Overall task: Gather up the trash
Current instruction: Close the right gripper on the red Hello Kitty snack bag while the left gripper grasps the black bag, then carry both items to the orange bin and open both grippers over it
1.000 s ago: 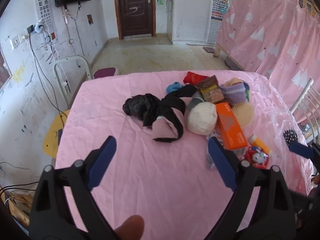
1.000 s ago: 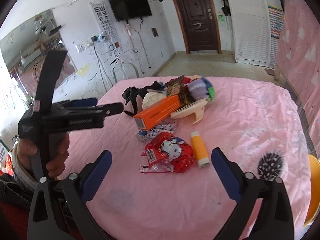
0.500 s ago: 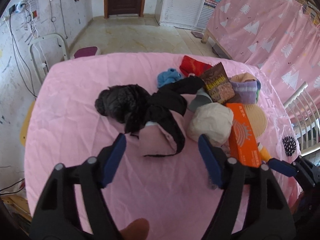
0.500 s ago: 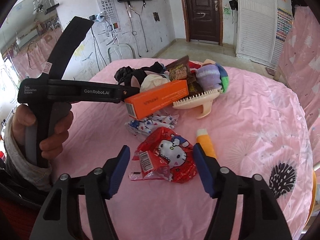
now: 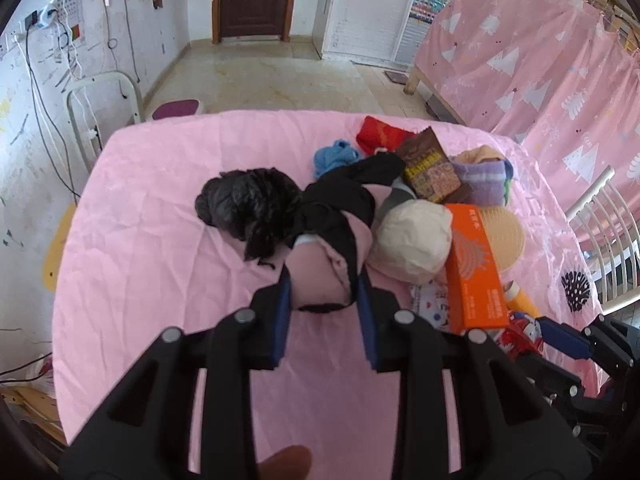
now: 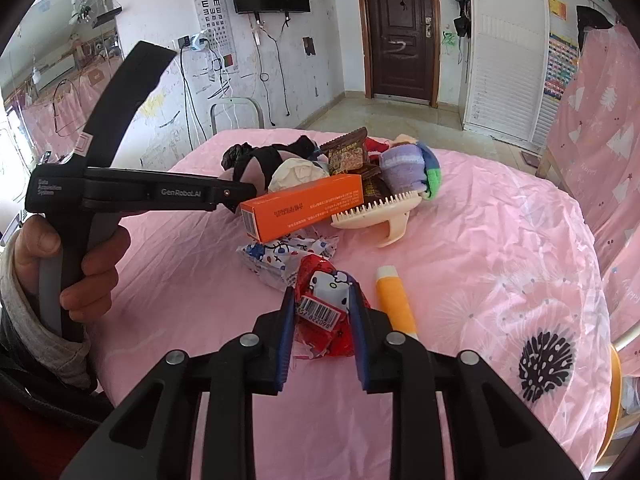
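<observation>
A pile of items lies on the pink-covered table [image 5: 160,264]. My left gripper [image 5: 324,304] has closed around the near end of a pink and black cloth [image 5: 320,276] that joins a black plastic bag [image 5: 248,208]. My right gripper [image 6: 322,316] is shut on a red Hello Kitty wrapper [image 6: 320,300]. A white printed wrapper [image 6: 280,256], an orange box [image 6: 304,208], a brown snack packet [image 6: 348,156] and a crumpled cream paper ball [image 5: 412,240] lie in the pile.
An orange tube [image 6: 394,304] lies right of the red wrapper. A cream comb brush [image 6: 380,212], a purple sock roll [image 6: 404,164], a blue cloth [image 5: 334,158] and a red item [image 5: 378,136] are in the pile. White chairs [image 5: 100,112] stand by the table.
Both grippers moved forward and closed. The left closed on the pink and black cloth, the right on the red Hello Kitty wrapper.
</observation>
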Demonstrator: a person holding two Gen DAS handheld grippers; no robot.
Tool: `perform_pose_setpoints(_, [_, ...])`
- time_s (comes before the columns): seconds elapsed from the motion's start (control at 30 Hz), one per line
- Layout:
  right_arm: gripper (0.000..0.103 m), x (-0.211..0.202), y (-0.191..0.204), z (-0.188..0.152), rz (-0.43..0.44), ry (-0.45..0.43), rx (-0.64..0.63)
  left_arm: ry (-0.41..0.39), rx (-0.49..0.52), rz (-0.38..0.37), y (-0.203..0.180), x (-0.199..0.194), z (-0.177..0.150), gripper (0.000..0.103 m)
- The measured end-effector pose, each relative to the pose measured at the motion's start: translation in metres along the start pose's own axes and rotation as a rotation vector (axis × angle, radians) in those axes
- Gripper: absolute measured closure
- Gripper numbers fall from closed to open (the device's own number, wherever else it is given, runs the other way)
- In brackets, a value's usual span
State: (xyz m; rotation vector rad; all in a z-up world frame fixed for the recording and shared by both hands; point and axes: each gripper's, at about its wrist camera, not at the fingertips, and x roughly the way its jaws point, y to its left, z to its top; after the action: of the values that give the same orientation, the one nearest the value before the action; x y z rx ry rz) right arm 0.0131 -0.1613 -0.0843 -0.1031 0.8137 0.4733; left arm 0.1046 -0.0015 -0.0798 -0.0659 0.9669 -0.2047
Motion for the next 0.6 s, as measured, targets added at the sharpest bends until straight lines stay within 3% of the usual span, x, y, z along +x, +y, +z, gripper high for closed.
perform_pose_setpoints(0.33, [0.089, -0.038, -0.018, -0.001, 0.050, -0.088, 0.046, -0.089, 0.018, 0.026, -0.013, -0.040, -0.002, 0.075])
perform_pose_setpoints(0.6, [0.088, -0.080, -0.050, -0.007, 0.017, -0.180, 0.111, -0.163, 0.104, 0.043, -0.057, -0.065, 0.008, 0.075])
